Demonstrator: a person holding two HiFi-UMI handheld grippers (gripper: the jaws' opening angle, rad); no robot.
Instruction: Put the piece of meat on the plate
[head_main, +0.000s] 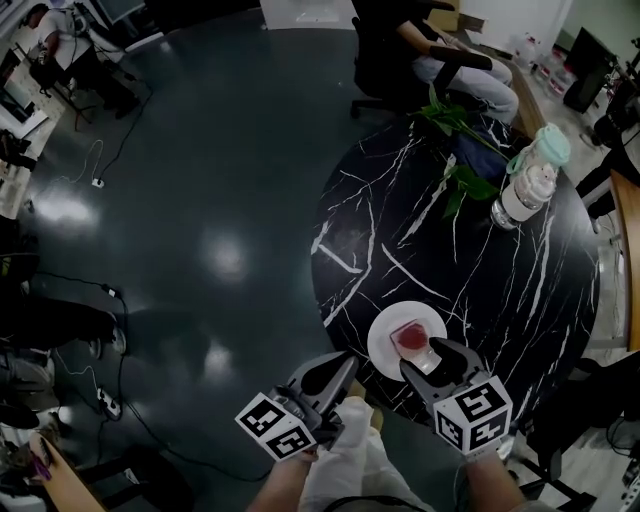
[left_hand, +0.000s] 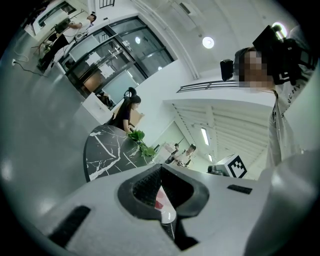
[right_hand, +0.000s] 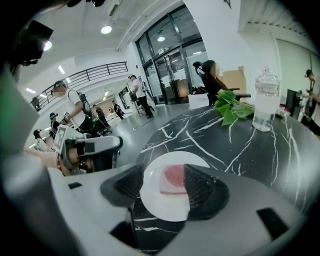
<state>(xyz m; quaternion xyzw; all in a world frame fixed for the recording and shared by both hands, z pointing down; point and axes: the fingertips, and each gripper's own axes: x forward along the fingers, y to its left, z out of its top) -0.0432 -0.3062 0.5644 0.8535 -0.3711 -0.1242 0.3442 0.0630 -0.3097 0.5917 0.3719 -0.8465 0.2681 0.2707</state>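
The black marbled surface (head_main: 480, 290) carries the white plate (head_main: 385, 347) near its edge, with the piece of meat (head_main: 410, 337) lying on it. The right gripper (head_main: 428, 357) tilts down over the plate with its 2 jaws spread and empty. If it dips, it could clip the rim and push the plate off the edge. The left gripper (head_main: 338, 368) is held level beside the surface, closed on nothing.

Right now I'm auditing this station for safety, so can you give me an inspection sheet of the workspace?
Surface: round black table, white veining.
Job's things: piece of meat lies on the white plate near the table's near edge.
Clutter: water bottle, leafy sprig at the far side.
Tools: left tool shut, off the table; right tool open over the plate, gripping nothing.
Cables: cables and power strip on the floor.
Surroundings: seated person beyond the table.
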